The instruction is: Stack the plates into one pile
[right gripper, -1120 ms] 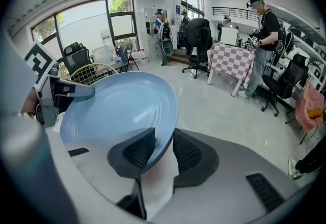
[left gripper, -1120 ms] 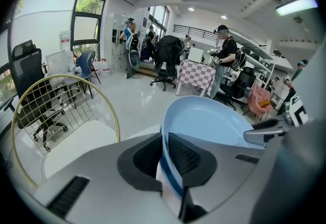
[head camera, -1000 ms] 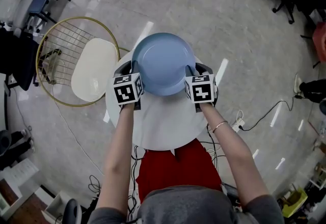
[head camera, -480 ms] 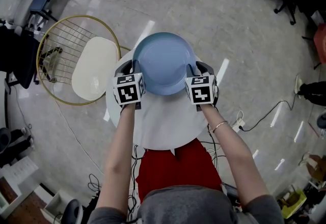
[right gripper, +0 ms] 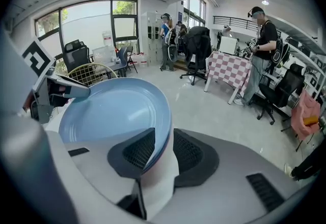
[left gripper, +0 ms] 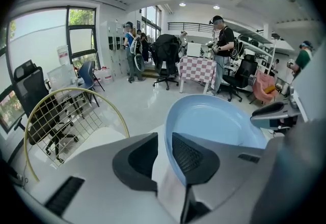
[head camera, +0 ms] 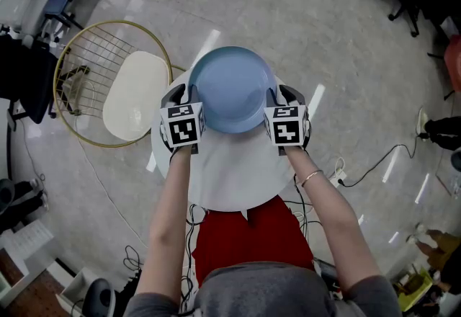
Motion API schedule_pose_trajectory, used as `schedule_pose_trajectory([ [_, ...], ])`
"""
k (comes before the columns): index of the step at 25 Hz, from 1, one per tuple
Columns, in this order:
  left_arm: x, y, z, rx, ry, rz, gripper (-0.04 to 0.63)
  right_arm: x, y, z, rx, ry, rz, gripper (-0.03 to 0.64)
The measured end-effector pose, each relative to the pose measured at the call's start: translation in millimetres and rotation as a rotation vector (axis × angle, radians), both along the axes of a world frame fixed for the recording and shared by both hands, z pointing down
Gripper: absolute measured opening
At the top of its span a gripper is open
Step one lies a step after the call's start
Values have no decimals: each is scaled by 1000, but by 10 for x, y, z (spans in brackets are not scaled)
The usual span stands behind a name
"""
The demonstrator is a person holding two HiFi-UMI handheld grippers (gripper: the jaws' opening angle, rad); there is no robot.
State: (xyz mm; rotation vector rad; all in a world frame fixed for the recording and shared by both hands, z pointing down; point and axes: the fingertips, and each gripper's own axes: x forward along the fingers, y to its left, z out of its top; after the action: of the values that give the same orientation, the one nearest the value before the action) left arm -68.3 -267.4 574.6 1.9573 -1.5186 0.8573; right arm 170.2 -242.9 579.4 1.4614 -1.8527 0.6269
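Head view: chair seemingly touches table, beside plate.

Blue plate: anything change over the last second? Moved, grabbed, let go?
The left gripper has just been opening its jaws. The rim of the blue plate is between them, with the outer pad now clear of it. Unchanged: the plate is in the same spot over the white round table, the right gripper is clamped on the opposite rim, and neither hand has visibly shifted.
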Motion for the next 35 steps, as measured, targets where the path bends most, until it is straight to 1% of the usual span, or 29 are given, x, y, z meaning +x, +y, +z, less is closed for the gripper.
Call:
schedule_pose_trajectory([
  [6, -71, 11, -89, 22, 7, -4, 95, -46, -13, -143, 37, -3, 7, 121],
  [12, -69, 50, -197, 44, 32, 4, 94, -76, 11, -302, 69, -39, 24, 121],
  [15, -80, 92, -271, 60, 44, 12, 78, -123, 53, -382, 82, -59, 29, 121],
  [24, -80, 225, -493, 106, 83, 34, 52, -299, 183, -591, 127, -85, -2, 121],
  [31, -71, 371, -691, 136, 126, 45, 35, -410, 326, -807, 172, -122, -24, 120],
  [35, -76, 464, -773, 155, 178, 46, 28, -496, 425, -883, 196, -145, -27, 118],
])
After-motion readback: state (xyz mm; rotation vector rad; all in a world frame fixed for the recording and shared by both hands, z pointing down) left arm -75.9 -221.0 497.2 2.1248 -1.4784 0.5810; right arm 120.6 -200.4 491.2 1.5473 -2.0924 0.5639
